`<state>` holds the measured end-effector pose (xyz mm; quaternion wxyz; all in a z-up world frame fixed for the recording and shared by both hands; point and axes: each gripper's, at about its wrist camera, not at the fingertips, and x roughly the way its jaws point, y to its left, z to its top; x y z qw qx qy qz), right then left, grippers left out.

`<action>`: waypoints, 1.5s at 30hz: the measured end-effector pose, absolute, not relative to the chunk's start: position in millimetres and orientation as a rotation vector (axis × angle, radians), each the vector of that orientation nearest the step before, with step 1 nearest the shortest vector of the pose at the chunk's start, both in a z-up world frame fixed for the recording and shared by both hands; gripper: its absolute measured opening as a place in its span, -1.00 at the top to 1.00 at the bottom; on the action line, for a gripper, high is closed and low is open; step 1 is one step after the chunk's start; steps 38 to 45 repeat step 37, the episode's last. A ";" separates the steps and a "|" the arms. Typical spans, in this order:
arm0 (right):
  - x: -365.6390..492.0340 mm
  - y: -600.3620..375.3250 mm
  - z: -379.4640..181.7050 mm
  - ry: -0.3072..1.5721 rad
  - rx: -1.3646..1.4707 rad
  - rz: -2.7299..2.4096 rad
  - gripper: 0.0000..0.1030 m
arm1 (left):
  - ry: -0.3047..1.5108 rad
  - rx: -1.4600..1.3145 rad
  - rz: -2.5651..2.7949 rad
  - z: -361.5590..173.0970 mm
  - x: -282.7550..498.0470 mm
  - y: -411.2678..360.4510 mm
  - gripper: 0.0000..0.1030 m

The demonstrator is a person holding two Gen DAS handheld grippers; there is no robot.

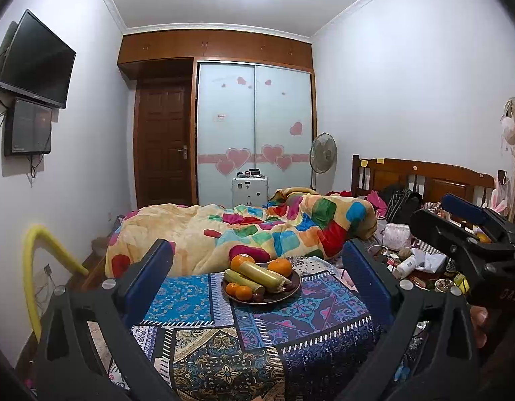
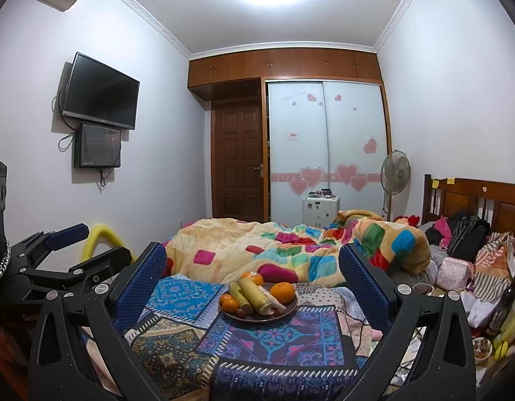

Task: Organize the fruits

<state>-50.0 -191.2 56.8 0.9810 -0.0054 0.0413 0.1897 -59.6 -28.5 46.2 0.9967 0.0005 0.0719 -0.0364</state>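
Left gripper [image 1: 257, 277] spread wide, grasping nothing, hovers before patterned cloth [image 1: 224, 344]. Centre: dark plate [image 1: 274, 298] on cloth, well ahead of both tools, piled with oranges [image 1: 280, 266], small tangerines [image 1: 239, 291], long yellow-green stalks [image 1: 261, 274]. Right gripper [image 2: 254, 275] also spread, empty. Risk, in my judgement: pile is loose, so pulling one stalk may roll oranges off plate; soft bedding beneath may tip plate.

The plate [image 1: 292, 292] hides behind its fruit; small dark fruits [image 1: 257, 297] unidentifiable.
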 end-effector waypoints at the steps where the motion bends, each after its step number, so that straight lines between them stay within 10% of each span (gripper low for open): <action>1: -50.2 -191.5 56.9 0.083 -0.011 0.382 -1.00 | 0.144 0.000 -0.073 45.8 -59.5 -28.9 -0.99; 45: -41.1 -193.8 52.9 0.107 -0.015 0.376 -1.00 | 0.170 -0.016 -0.093 43.7 -51.6 -29.2 -0.99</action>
